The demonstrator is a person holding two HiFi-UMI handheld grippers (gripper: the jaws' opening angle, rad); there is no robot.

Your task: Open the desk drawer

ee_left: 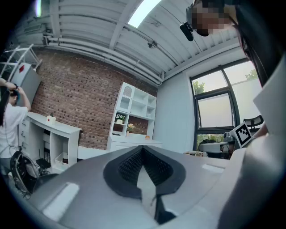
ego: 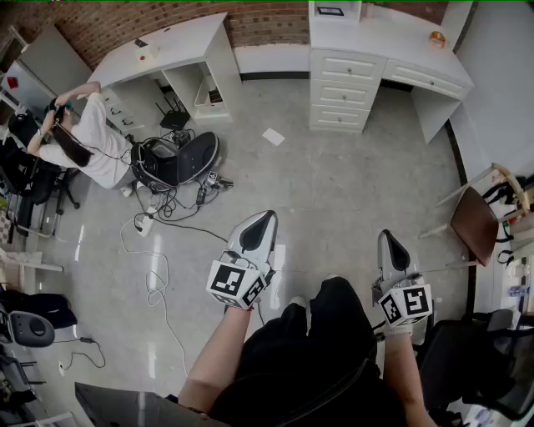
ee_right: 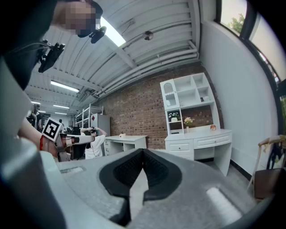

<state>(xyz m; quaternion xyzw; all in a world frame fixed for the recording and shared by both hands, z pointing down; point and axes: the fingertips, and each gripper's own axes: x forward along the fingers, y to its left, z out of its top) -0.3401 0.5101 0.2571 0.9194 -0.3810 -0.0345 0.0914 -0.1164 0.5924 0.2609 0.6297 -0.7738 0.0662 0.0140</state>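
1. Drawers [ego: 340, 92] are being shown as three white fronts with small handles, stacked in the left pedestal of the white desk [ego: 392, 42]. A wider drawer [ego: 421, 77] is sitting under the top to the right. All are being kept shut.
2. The desk is standing against the brick wall [ego: 125, 25], well apart from both grippers across the grey floor [ego: 334, 183].
3. The hutch [ee_right: 187, 96] on the desk is being used for a potted plant [ee_right: 173, 116] and flowers [ee_right: 187, 120], set on a lower shelf.
4. A white bin [ego: 207, 93] is being kept in an open compartment of the second desk [ego: 167, 54]; its contents cannot be made out.
5. The left gripper [ego: 265, 221] and the right gripper [ego: 389, 242] are being held clenched, jaws together on nothing, ahead of the person's knees.
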